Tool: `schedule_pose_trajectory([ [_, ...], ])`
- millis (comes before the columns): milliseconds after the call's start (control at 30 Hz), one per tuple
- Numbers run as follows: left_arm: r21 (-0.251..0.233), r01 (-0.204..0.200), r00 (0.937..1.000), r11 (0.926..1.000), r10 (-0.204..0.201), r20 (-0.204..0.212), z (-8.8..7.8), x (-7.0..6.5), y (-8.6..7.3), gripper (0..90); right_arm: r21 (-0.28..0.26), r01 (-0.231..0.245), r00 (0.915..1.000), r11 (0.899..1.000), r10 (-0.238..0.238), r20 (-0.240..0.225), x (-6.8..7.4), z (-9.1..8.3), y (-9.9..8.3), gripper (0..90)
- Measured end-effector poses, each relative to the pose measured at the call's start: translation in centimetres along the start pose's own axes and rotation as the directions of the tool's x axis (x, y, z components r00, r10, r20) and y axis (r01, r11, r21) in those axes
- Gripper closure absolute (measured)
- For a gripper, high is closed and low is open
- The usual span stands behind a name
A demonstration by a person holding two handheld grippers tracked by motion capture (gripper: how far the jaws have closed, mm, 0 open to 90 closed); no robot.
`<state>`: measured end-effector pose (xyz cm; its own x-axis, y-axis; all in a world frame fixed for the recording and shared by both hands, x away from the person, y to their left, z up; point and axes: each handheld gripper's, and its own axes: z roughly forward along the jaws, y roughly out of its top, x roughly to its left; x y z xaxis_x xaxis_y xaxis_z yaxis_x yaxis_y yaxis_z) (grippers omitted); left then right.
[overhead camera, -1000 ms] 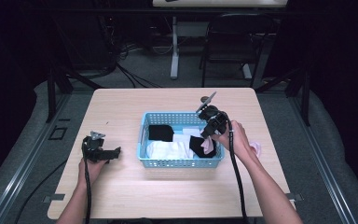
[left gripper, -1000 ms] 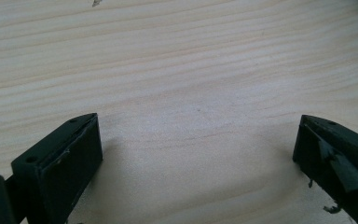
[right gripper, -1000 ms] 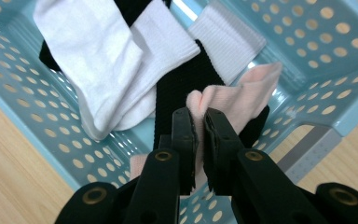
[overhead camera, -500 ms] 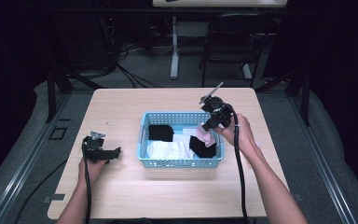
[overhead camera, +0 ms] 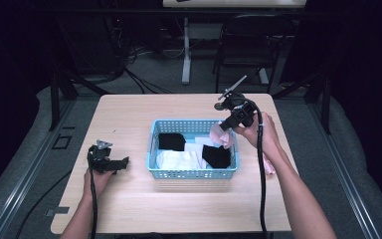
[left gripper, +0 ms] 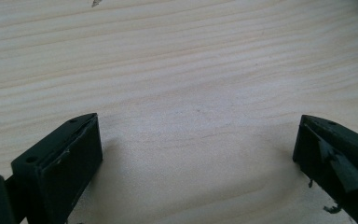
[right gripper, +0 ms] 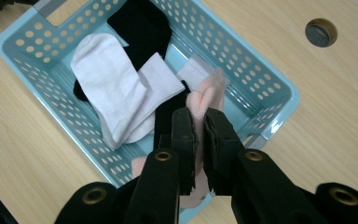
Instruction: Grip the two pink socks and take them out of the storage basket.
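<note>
From the high view, a light wooden table [overhead camera: 179, 199] carries a pale blue perforated basket [overhead camera: 193, 173] near its middle, with black and white socks lying inside. The right gripper [overhead camera: 225, 127] hangs over the basket's right end, a pink sock [overhead camera: 220, 135] dangling from it above the rim, while the left gripper [overhead camera: 122, 163] rests low on the bare table well to the left of the basket, held by the person's left hand [overhead camera: 95, 179]. In the left gripper view, the two black jaws stand wide apart over plain wood grain (nothing lies between them). In the right gripper view, the right gripper [right gripper: 199, 122] has its jaws pinched close together on the fuzzy pink sock [right gripper: 205, 97], which hangs over the basket [right gripper: 37, 65]; below it lie a white sock [right gripper: 114, 93] and a black sock [right gripper: 137, 28], partly overlapping.
</note>
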<state>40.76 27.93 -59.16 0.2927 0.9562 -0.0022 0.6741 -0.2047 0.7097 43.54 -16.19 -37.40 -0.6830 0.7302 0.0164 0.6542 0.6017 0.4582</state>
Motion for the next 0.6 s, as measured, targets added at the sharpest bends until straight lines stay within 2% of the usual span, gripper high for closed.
schedule_pose_trajectory([
  [333, 0.0, -0.001, 1.0, 1.0, 0.001, 0.0, 0.0, 0.0, 0.0, 1.1, -0.025, -0.005, 0.9998, 1.0, 0.005, 0.019, -0.5, -2.4, 0.3, 83.4],
  [600, 0.0, -0.001, 1.0, 1.0, 0.001, 0.0, 0.0, 0.0, 0.0, 1.1, -0.044, -0.029, 0.9985, 0.999, 0.031, 0.046, -1.5, -4.2, -0.4, 83.3],
])
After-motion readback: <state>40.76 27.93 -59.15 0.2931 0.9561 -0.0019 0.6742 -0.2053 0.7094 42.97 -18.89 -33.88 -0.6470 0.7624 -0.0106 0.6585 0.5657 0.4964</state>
